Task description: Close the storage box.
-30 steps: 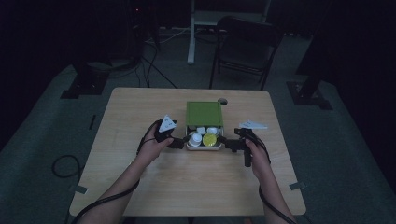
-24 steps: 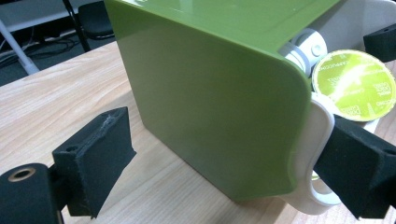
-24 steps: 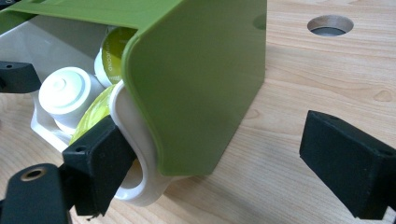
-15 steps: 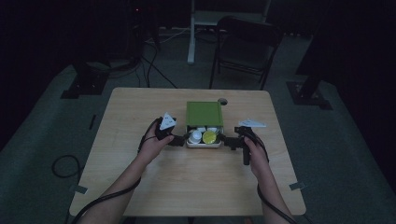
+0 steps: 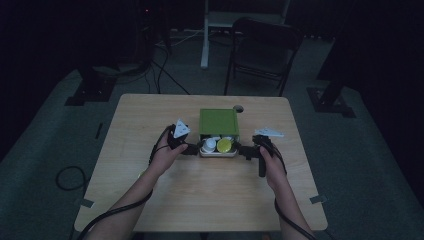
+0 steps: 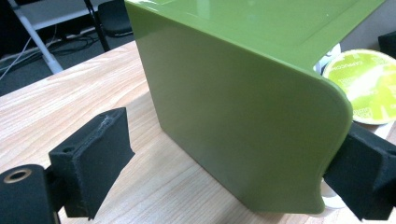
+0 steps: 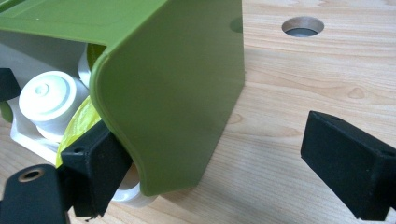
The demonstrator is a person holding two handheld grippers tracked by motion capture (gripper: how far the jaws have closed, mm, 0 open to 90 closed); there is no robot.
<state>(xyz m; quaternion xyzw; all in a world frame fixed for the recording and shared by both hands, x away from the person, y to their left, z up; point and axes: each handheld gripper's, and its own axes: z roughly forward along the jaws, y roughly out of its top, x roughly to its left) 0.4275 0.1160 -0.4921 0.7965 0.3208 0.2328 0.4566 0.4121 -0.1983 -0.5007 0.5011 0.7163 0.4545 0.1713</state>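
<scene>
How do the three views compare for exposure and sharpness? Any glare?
High view: dim and underexposed, room nearly black, green box and table soft. Left gripper view: bright, box wall sharp, pale sheen on its top, near jaws slightly soft. Right gripper view: bright, wood grain crisp, white cap clear.

Two hand-held tongs, left tongs [image 5: 192, 149] and right tongs [image 5: 245, 151], black-bodied, each topped by a pale grey three-cornered plate and trailing a black cable along a bare, unsleeved forearm. Jaws carry blocky black foam pads with worn edges; a brass-ringed hole marks each jaw arm.
</scene>
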